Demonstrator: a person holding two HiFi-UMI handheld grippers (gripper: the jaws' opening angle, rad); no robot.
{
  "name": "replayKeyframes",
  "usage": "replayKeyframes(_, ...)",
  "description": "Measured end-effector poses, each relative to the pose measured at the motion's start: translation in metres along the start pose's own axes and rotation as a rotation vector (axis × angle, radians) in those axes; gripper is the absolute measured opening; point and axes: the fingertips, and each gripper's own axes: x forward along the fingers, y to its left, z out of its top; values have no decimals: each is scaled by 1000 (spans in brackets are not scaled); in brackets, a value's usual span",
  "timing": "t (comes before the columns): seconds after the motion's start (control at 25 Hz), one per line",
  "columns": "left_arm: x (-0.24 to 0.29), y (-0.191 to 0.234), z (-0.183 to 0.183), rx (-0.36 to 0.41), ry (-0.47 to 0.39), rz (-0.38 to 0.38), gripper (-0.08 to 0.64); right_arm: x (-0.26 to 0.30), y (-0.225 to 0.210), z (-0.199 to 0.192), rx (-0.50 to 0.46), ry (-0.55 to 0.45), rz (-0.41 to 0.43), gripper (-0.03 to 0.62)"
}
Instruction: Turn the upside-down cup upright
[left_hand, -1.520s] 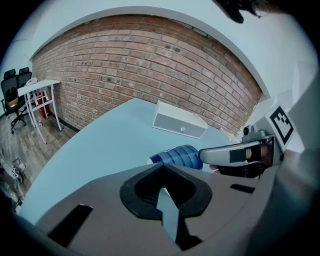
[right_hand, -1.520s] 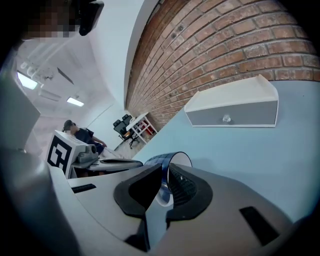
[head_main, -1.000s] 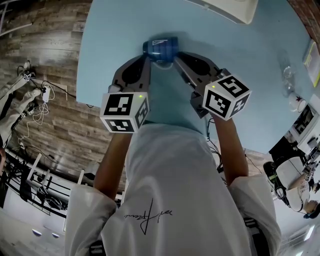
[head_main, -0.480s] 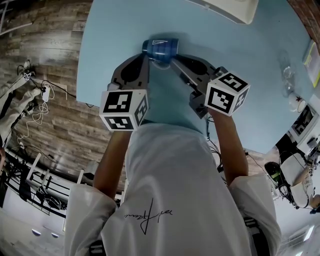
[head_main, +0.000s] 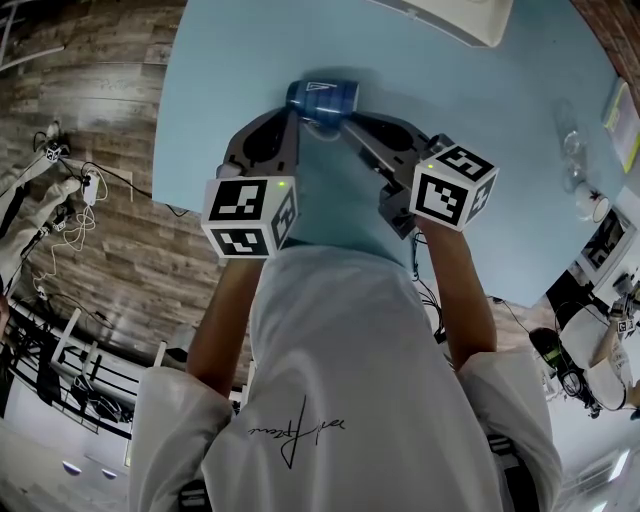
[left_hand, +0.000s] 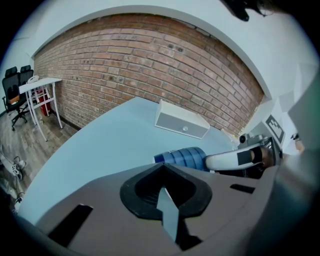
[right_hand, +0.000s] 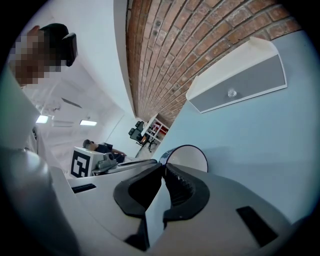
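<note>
Pinched shut with the right claw (right_hand: 162, 169) on the rim wall of the blue ribbed plastic cup (right_hand: 187, 158), white mouth opening just past the jaw tips. Turned on its side over the pale blue table (head_main: 480, 180), lifted or resting unclear; probably midway through the flip. Closed on nothing with the left claw (left_hand: 162, 167), parked just short of the cup's closed end, likely to steady it.

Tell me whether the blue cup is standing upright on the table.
No: the cup is turned on its side, with the right gripper pinching its rim.
</note>
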Motion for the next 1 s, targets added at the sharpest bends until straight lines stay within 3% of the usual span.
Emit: replayKeyframes(1.0,-6,-18,-19,22,9,-44,11,-20,5,-23,-1,36,-58,23)
